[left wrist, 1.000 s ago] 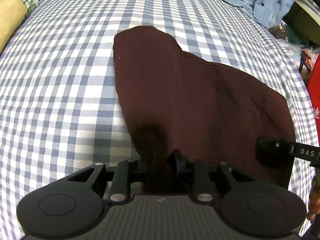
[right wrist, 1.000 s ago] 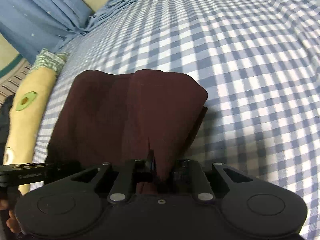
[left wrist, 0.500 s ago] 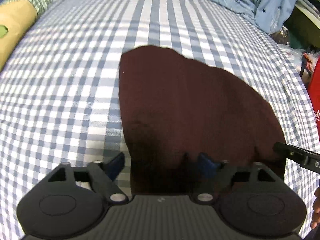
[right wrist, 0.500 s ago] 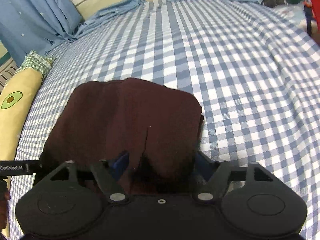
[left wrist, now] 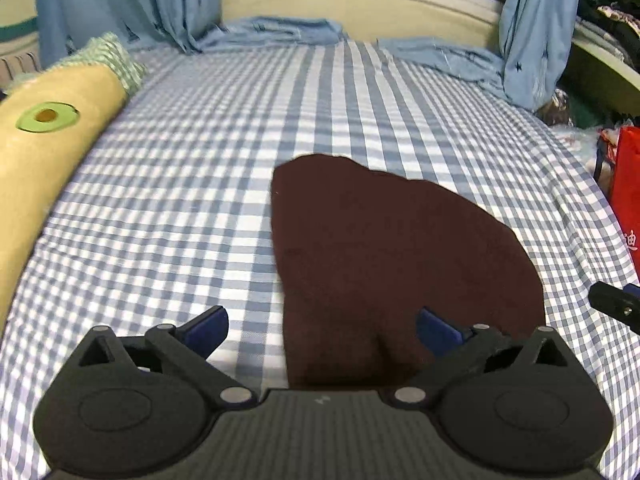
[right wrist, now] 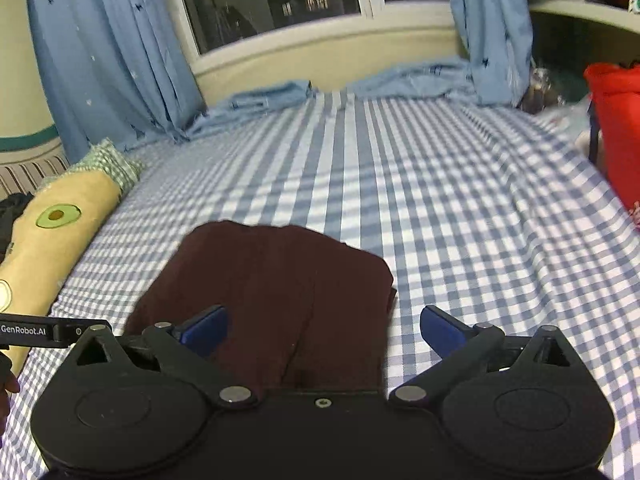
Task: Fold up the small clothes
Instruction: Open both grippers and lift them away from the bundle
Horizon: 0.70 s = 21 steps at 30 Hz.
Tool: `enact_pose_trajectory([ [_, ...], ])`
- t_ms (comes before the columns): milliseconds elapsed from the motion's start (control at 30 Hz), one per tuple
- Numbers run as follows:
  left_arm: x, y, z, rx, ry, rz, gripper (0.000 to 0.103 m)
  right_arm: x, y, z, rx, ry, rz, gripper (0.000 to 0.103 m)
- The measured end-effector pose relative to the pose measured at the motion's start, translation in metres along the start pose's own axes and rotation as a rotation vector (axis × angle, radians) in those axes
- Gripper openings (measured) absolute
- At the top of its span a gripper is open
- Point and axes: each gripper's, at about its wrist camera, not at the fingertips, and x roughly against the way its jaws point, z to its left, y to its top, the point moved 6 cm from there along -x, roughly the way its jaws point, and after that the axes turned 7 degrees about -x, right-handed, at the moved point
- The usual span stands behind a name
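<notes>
Both claws just opened, released maroon garment; left claw, right claw wide, empty; garment's near edge hidden.

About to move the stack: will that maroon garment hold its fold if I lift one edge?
Probably not: the garment lies limp with soft, rounded edges, so it would likely droop. Its layers look loose and may slide apart. It probably won't slip much on the sheet.

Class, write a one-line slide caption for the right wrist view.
Right gripper, jaws just opened, above a folded maroon garment on the checked bedsheet.
</notes>
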Motion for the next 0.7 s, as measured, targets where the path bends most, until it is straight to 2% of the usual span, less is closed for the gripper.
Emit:
enact_pose_trajectory([
  [233,0.063,-0.037,-0.006,0.018,0.059,-0.086,0.102,0.054,-0.022,0.005,0.050,0.020,-0.072,0.102],
  [433,0.106,-0.076,-0.008,0.029,0.098,-0.152,0.102,0.105,-0.054,0.008,0.083,0.027,-0.113,0.102],
  [700,0.147,-0.126,-0.013,0.039,0.118,-0.203,0.102,0.157,-0.097,0.009,0.119,0.033,-0.140,0.102],
])
